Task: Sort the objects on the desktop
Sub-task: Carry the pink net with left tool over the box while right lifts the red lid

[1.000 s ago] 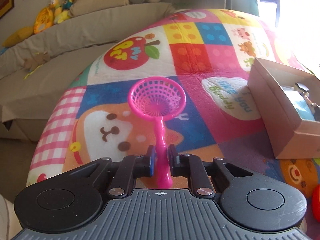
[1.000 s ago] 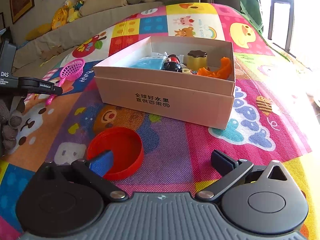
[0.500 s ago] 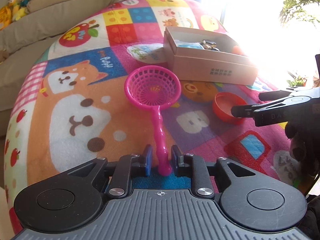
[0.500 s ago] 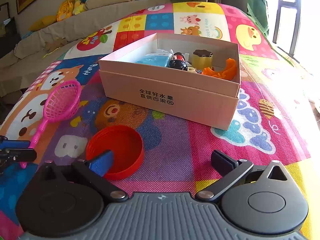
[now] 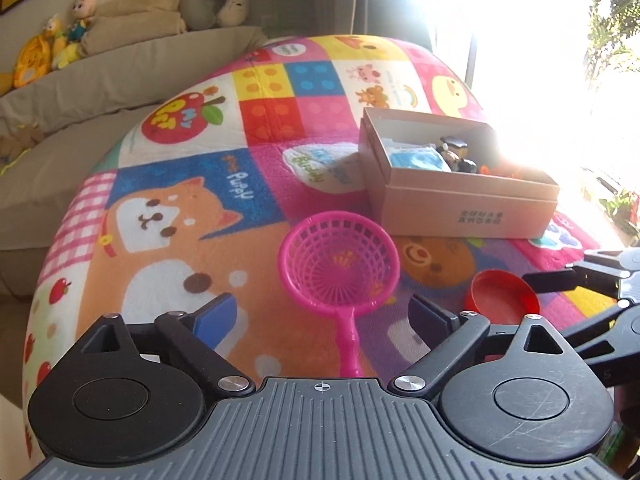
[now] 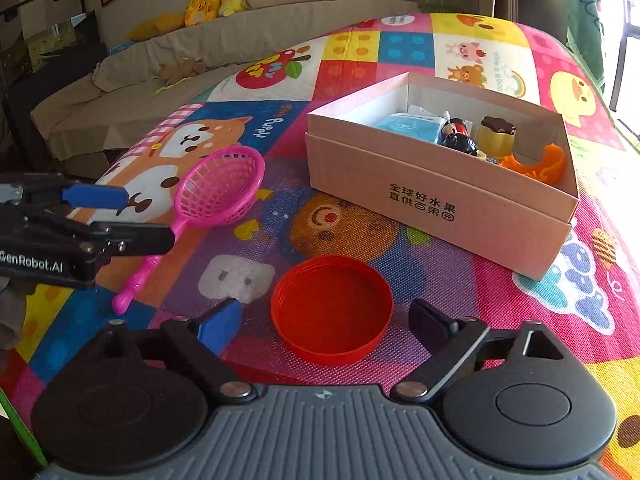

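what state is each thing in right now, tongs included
left tongs: open, holding nothing
right tongs: open, holding nothing
pink strainer: lying loose on the mat, outside the box
red lid: on the mat, hollow side up
cardboard box: open, toys inside

The left black plastic two-finger gripper [image 5: 322, 314] has a ribbed grey housing flanked by two round black discs, silver screws at the linkage pivots, and a small crosshair mark — one finger pad [image 5: 216, 314] is blue, the other black. The right black plastic two-finger gripper [image 6: 326, 318] matches it, the left's side bearing white "enRobot.AI" lettering.
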`<state>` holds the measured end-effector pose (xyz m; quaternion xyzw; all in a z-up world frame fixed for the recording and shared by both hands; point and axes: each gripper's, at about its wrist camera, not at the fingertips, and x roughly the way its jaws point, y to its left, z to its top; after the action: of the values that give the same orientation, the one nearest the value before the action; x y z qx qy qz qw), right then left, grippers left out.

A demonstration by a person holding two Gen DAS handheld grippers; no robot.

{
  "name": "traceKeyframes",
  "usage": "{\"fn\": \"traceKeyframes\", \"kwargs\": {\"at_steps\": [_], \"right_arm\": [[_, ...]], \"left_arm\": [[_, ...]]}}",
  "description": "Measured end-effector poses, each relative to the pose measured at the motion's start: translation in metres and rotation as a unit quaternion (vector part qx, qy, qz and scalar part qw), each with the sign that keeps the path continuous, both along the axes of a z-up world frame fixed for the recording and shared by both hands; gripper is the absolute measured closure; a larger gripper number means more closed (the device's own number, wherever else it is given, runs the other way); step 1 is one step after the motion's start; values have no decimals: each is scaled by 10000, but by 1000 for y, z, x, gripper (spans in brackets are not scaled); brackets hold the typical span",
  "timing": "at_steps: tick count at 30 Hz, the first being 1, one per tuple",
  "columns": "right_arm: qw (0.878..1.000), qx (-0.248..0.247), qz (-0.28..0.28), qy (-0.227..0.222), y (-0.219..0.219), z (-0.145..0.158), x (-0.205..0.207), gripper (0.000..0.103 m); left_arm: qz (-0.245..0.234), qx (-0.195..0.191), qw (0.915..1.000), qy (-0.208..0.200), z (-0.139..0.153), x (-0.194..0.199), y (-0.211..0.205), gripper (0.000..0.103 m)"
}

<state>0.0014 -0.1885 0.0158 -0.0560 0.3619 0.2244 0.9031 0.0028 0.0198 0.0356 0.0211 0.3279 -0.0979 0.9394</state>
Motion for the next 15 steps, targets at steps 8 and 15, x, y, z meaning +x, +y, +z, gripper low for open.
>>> {"fn": "traceKeyframes", "kwargs": {"at_steps": [8,15], "right_arm": [[9999,8,-116,-72,-24,18,-17,39],[9973,120,-501,-521,-63,54,-27,39]], "left_arm": [[80,378,9992,87,-18,38,-29,6],[-56,322,9993,-173,4,22,-30,16]]}}
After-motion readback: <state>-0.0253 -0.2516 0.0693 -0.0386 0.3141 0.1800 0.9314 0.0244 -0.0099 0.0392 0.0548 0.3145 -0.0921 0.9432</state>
